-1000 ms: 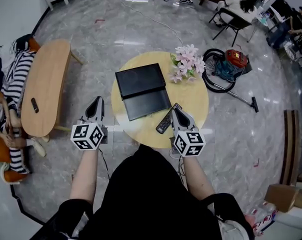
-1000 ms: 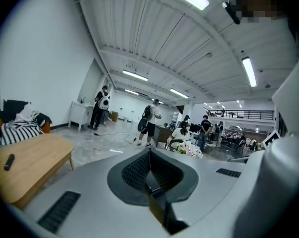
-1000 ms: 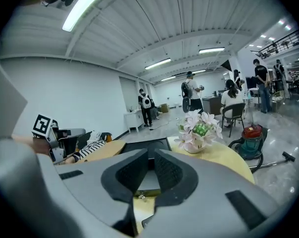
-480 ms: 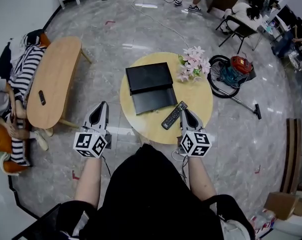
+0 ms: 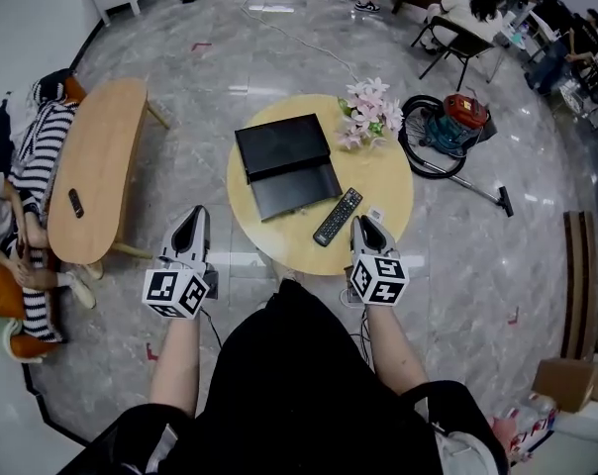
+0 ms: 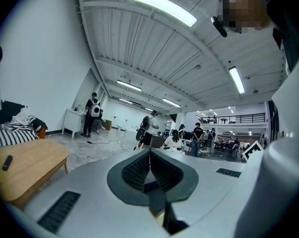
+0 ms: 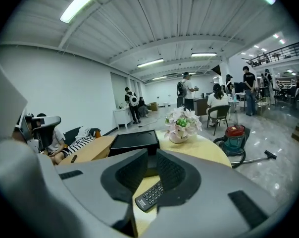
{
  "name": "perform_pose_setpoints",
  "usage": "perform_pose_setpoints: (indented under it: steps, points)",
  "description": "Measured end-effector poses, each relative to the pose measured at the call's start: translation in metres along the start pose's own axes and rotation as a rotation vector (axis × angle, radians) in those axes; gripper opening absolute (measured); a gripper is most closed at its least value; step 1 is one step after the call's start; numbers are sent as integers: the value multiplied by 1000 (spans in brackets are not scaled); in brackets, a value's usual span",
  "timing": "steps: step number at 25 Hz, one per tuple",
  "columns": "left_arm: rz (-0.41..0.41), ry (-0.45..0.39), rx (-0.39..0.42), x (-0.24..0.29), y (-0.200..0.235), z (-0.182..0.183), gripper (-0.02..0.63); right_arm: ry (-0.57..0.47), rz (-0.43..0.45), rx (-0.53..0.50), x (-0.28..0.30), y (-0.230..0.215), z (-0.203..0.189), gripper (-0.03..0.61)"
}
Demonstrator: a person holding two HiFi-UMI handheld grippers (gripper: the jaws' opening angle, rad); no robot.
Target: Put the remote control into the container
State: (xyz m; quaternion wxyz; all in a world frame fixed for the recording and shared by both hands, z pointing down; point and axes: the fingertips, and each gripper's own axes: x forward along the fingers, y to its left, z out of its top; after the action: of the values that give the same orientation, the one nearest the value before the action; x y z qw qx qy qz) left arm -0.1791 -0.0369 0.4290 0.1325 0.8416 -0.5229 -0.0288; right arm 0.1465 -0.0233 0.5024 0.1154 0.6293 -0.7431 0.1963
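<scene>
The black remote control (image 5: 338, 216) lies flat on the round yellow table (image 5: 393, 201), a little in front of the black container (image 5: 284, 166), whose lid stands open. My right gripper (image 5: 362, 224) hovers over the table's near edge just right of the remote, jaws slightly open and empty. In the right gripper view the remote (image 7: 150, 195) shows below the parted right gripper (image 7: 152, 157), with the container (image 7: 134, 142) beyond. My left gripper (image 5: 193, 216) hangs over the floor left of the table. In its own view the left gripper (image 6: 150, 155) is shut, holding nothing.
Pink flowers in a pot (image 5: 368, 117) stand at the table's far right. A long wooden bench (image 5: 96, 166) with a small dark object (image 5: 74, 203) sits left, beside a seated person in stripes (image 5: 32, 176). A vacuum cleaner (image 5: 457, 127) lies right of the table.
The right gripper has drawn back from the remote, which now lies apart from its tip on the table. The left gripper has shifted slightly beside the table.
</scene>
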Motion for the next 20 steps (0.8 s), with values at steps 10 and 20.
perform_pose_setpoints:
  steps: [10,20]
  points:
    - [-73,92,40,18,-14,-21,8,186,-160,162,39,-22,-67,156]
    - [-138,183,66,49,-16,-36,8,329,-307,334,95,-35,-113,262]
